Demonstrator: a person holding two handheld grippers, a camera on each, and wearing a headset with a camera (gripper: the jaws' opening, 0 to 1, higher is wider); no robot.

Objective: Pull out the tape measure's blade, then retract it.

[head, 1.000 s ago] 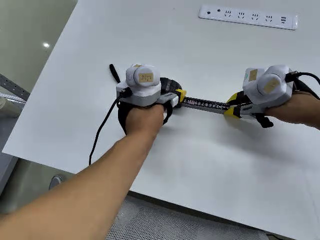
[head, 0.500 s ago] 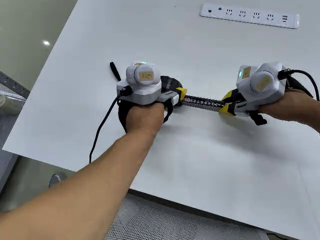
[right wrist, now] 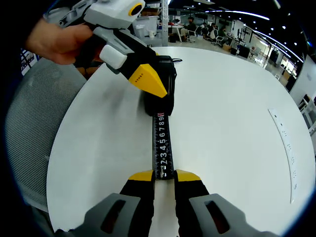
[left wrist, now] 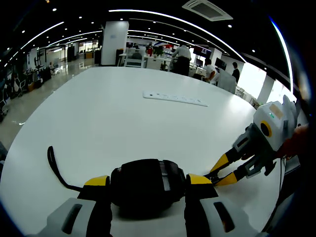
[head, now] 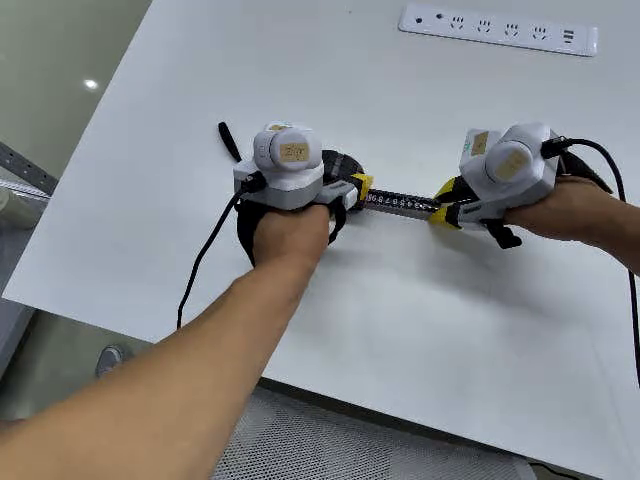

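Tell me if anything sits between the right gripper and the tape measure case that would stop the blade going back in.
Nothing visible. The blade runs straight over the table from the right gripper to the case in the left gripper; the power strip lies far off.

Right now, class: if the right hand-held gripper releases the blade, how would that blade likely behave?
The blade runs straight from the case, so probably stiff at this short length. Released, it would likely snap back inside.
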